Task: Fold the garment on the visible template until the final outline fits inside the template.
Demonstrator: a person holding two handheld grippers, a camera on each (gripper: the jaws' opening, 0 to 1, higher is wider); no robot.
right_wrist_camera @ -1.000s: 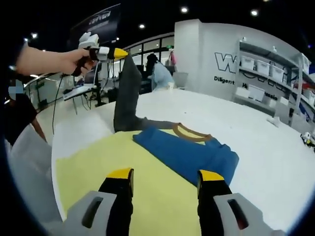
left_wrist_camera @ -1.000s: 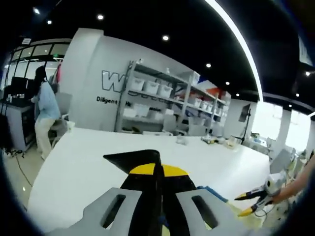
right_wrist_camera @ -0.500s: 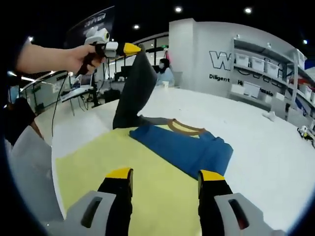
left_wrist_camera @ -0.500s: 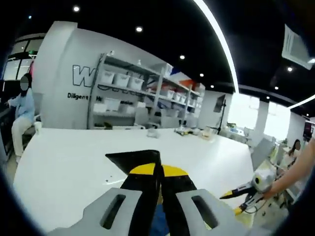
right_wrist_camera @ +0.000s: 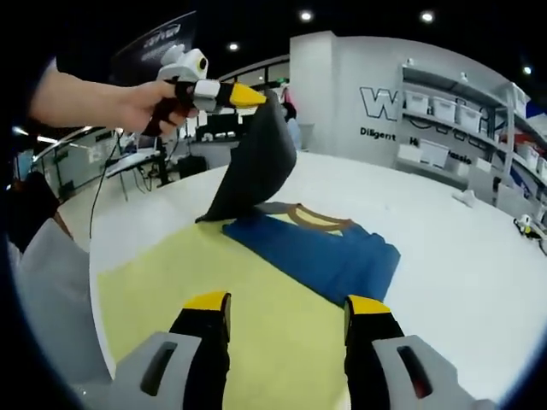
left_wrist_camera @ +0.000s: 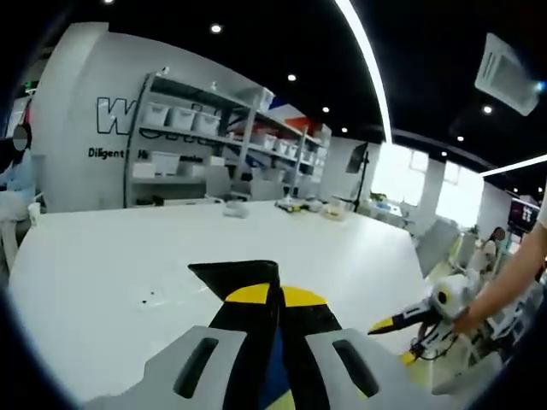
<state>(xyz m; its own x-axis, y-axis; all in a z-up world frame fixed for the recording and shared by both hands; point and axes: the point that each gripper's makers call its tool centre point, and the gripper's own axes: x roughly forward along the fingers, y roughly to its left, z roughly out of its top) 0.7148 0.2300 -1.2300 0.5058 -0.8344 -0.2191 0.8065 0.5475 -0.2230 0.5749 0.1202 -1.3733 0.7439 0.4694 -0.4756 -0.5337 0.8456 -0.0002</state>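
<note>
- My garment is blue, with a dark grey sleeve and tan collar.
- The template is pale yellow.
- The table is white.
- My gripper tips are yellow.

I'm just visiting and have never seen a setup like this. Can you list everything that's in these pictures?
Garment: one, blue body with tan collar, on the template; its dark grey part is lifted.
Template: one, yellow sheet, on the table.
Table: one, white, large.
Shelving: one rack with white bins, against the back wall.
Left gripper: one, yellow-tipped, shut on the dark grey part, raised.
Right gripper: one, yellow-tipped, open above the template.
Hand: one, holding the left gripper.
</note>
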